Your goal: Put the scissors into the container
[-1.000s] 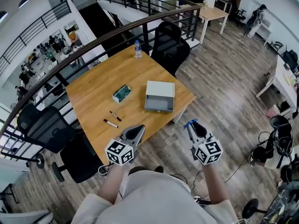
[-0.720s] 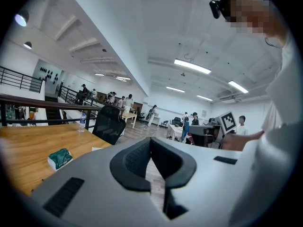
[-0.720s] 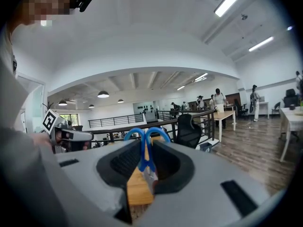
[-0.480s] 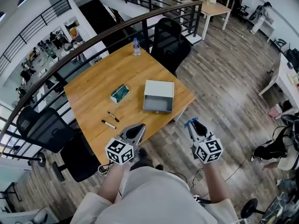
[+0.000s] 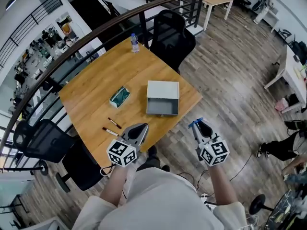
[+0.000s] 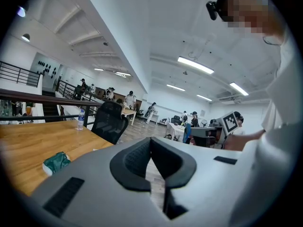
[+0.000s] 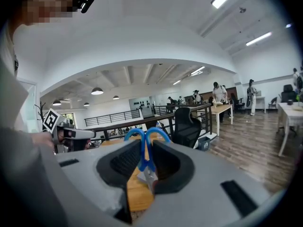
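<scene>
Plainly, the right gripper point(image 7: 144, 163) was closed on the scissors point(image 7: 143, 148), its jaws pinching them just behind the two blue handle loops, which stuck out past the fingertips. The left gripper point(image 6: 152, 161) had its jaws brought together with nothing between them. In the head view both grippers were held out in front of the person: the left over the near edge of the wooden bench point(image 5: 93, 83), the right off to the side above the plank floor point(image 5: 230, 80). The scissors were thus well apart from the container point(image 5: 162, 110), a grey open box lying near the bench's right corner. Left of it lay a green packet point(image 5: 119, 97), and nearer the person two markers point(image 5: 114, 123). A water bottle point(image 5: 135, 42) stood at the far edge, beside a black chair point(image 5: 170, 32)
</scene>
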### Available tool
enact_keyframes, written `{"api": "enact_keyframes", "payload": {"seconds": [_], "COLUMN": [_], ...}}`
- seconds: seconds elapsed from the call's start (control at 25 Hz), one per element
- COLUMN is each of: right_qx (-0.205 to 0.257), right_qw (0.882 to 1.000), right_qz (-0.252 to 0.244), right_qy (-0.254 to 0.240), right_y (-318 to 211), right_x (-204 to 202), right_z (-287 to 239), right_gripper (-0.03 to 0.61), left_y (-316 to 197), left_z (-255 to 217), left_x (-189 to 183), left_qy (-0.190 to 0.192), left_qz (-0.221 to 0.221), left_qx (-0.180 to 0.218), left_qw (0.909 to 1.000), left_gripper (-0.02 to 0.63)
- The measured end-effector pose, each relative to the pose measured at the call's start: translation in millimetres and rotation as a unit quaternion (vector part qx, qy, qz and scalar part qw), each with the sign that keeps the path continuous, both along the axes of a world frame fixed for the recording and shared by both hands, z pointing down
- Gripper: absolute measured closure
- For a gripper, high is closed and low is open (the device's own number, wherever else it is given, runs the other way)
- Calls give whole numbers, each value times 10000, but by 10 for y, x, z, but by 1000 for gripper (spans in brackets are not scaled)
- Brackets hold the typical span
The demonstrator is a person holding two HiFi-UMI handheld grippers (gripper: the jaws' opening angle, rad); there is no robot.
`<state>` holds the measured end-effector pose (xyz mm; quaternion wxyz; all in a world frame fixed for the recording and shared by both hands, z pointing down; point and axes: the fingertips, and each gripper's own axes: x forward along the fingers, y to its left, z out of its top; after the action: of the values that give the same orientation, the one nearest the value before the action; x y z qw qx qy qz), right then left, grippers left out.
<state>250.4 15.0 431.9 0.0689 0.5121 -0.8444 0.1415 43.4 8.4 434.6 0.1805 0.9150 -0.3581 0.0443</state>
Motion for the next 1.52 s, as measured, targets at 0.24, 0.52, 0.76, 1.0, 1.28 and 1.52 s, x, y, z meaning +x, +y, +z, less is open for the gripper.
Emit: {"api": "enact_keyframes", "payload": {"seconds": [0.24, 0.52, 0.76, 1.0, 1.28, 1.52], "right_qx": [-203, -481, -762, -928, -1284, -1564], "right_qw": [9997, 9984, 9955, 9921, 9851, 9744], "right_qz": [115, 102, -53, -182, -487, -972], "right_qy": [90, 290, 554, 827, 1034, 1291], "right_y": [-449, -968, -1335, -1641, -1931, -2070], "right_x": [-154, -425, -703, -928, -1108, -1271], "right_z": [124, 471, 738, 1072, 1577, 2061], "right_gripper": [495, 495, 495, 495, 495, 495], "left_y": [-503, -972, -1199, -1364, -1489, -1550], "left_z": [206, 561, 796, 1063, 1271, 1329], "left_x": [-153, -344, -494, -633, -798, -833], "left_qy": [-51, -137, -198, -211, -136, -64], "left_qz": [139, 358, 520, 566, 292, -15], "left_qx": [-219, -423, -648, -754, -903, -965], "left_qw": [9997, 9984, 9963, 9953, 9954, 9953], "left_gripper": [621, 621, 621, 621, 621, 621]}}
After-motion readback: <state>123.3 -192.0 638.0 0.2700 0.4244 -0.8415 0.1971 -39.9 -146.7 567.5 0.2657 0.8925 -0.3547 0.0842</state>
